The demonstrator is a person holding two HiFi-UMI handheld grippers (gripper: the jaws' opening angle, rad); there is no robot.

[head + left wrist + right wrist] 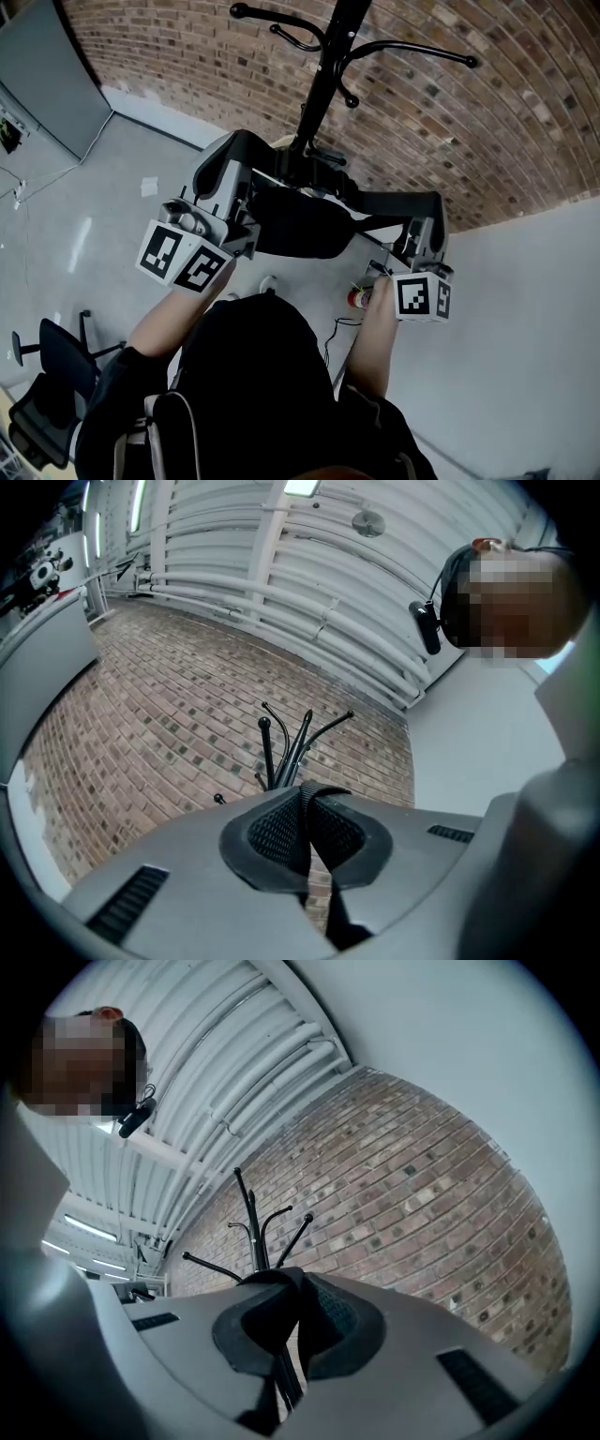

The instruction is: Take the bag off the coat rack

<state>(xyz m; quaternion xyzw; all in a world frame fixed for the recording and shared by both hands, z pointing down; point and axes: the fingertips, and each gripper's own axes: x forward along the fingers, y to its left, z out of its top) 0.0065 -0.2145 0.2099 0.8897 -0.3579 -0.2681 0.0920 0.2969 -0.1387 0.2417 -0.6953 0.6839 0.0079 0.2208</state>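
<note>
A black bag (298,225) hangs by its strap between my two grippers, in front of the black coat rack (323,84). In the head view it is level with the rack's pole, below the hooks, and I cannot tell whether it touches the pole. My left gripper (246,192) is shut on the black strap (305,822), which runs between its pads. My right gripper (424,230) is likewise shut on the strap (298,1312). Beyond both sets of jaws the coat rack (286,752) (255,1227) shows bare hooks against the brick wall.
A brick wall (187,47) stands behind the rack, and a white wall (525,319) is on the right. A grey panel (47,75) leans at the far left. A black office chair (47,375) sits at lower left. Cables and a small red object (358,298) lie on the floor.
</note>
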